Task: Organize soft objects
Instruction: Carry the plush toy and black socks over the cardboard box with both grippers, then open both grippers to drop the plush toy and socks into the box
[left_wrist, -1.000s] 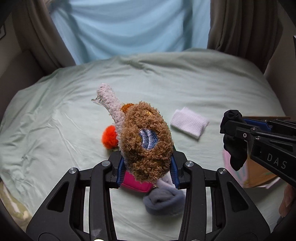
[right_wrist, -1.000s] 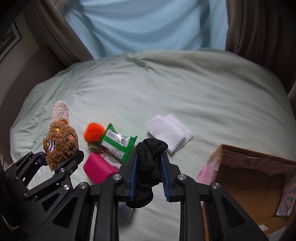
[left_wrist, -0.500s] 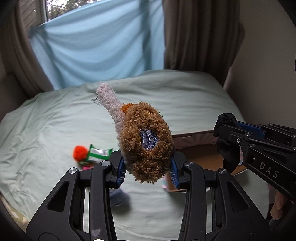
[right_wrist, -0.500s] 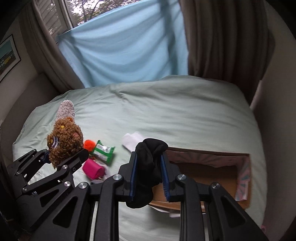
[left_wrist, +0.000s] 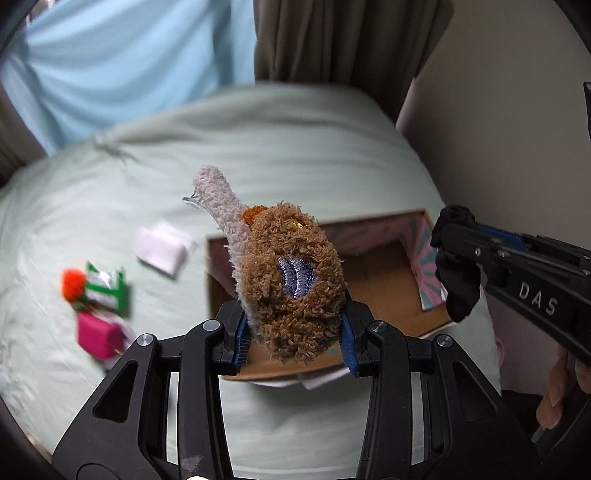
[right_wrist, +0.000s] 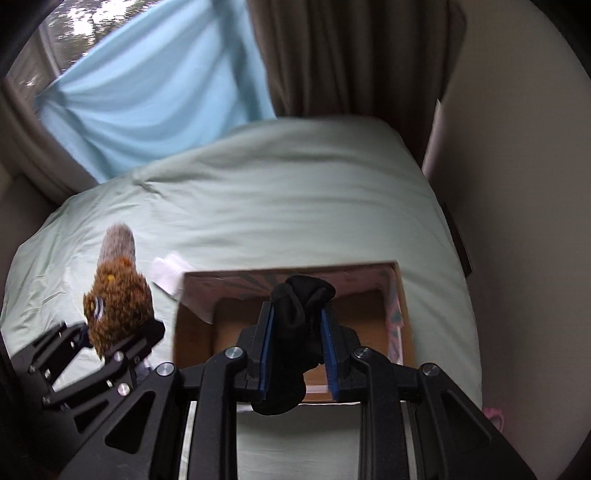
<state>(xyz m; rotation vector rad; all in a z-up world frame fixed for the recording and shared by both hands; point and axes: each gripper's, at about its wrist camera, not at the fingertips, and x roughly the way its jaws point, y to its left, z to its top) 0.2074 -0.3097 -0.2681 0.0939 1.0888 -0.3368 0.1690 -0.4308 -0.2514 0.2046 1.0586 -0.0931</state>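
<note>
Brown plush toy (left_wrist: 291, 280) and black sock (right_wrist: 299, 325), each pinched between gripper fingers above the bed (right_wrist: 295, 206).

The left gripper (left_wrist: 293, 332) clamps the plush from both sides, its grey fuzzy end pointing up and away; the right gripper (right_wrist: 298, 347) squeezes the bunched sock. Both hang over the near edge of an open cardboard box (right_wrist: 369, 317) on the bed's right side. Left of the box lie a white folded cloth (left_wrist: 162, 251), a green packet (left_wrist: 107, 291), an orange pom-pom (left_wrist: 72, 288) and a pink item (left_wrist: 98, 334).
</note>
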